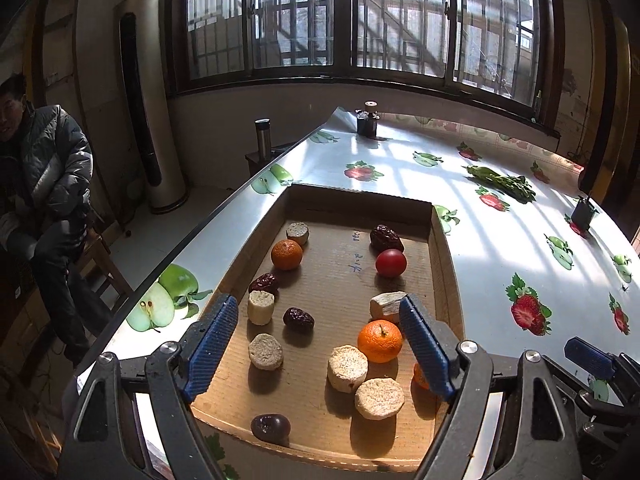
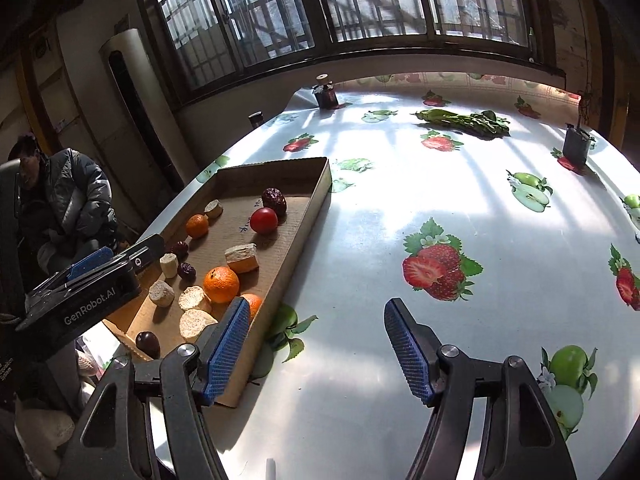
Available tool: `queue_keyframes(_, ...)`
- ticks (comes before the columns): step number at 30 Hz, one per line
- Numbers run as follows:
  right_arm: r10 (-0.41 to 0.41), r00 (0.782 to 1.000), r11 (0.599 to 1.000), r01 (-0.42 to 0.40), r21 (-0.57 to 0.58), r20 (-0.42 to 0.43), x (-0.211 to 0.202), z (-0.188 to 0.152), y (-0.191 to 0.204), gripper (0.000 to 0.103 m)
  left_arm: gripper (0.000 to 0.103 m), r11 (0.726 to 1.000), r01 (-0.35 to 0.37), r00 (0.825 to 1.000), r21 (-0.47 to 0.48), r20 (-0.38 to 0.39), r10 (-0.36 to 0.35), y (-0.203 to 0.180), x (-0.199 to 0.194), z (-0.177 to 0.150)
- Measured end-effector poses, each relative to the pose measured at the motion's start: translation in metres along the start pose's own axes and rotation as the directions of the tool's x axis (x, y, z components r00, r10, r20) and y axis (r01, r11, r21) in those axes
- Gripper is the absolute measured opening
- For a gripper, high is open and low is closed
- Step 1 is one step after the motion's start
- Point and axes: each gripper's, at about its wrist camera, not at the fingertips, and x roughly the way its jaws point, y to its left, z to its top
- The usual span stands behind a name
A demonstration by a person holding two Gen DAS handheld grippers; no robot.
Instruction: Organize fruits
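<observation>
A shallow cardboard tray (image 1: 442, 264) (image 2: 308, 216) lies on the table and holds mixed produce: oranges (image 1: 379, 341) (image 2: 221, 284), a red tomato (image 1: 391, 263) (image 2: 264, 220), dark dates (image 1: 298, 319), pale round cut chunks (image 1: 347, 367) and a dark plum (image 1: 270, 426). My left gripper (image 1: 320, 344) is open and empty, hovering over the near end of the tray. My right gripper (image 2: 316, 344) is open and empty above the bare tablecloth, just right of the tray's near corner.
The table wears a glossy cloth printed with fruit (image 2: 438, 268). A bunch of green vegetables (image 2: 464, 122) lies at the far side. Dark jars (image 2: 326, 94) (image 2: 576, 146) stand at the back and right. A seated person (image 1: 40, 184) is left of the table edge.
</observation>
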Motion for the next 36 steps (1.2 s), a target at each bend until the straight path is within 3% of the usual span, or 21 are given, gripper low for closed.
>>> queue_keyframes(3,-0.001,1.0,1.0,0.001,0.004,0.005,-0.004,-0.003,-0.002,0.074,0.083,1.0,-0.006,1.0,0.003,0.021,0.006,-0.004,-0.009,0.0)
queue_keyframes(7,-0.003,1.0,1.0,0.003,0.002,0.022,-0.012,-0.007,-0.003,0.074,0.092,0.999,-0.044,0.996,-0.007,0.074,0.044,-0.007,-0.024,0.0)
queue_keyframes(14,-0.017,0.998,1.0,0.018,-0.006,0.058,-0.026,-0.012,-0.002,0.078,0.099,0.996,-0.071,0.984,-0.054,0.16,0.079,-0.008,-0.053,-0.003)
queue_keyframes(24,-0.056,0.991,0.998,0.058,-0.009,0.119,-0.044,-0.021,-0.002,0.086,0.103,0.988,-0.131,0.972,-0.084,0.187,0.145,-0.011,-0.066,-0.022)
queue_keyframes(36,-0.106,0.985,0.994,0.111,-0.027,0.133,-0.04,-0.032,-0.004,0.088,0.103,0.993,-0.106,0.987,-0.05,0.113,0.111,-0.025,-0.045,-0.035)
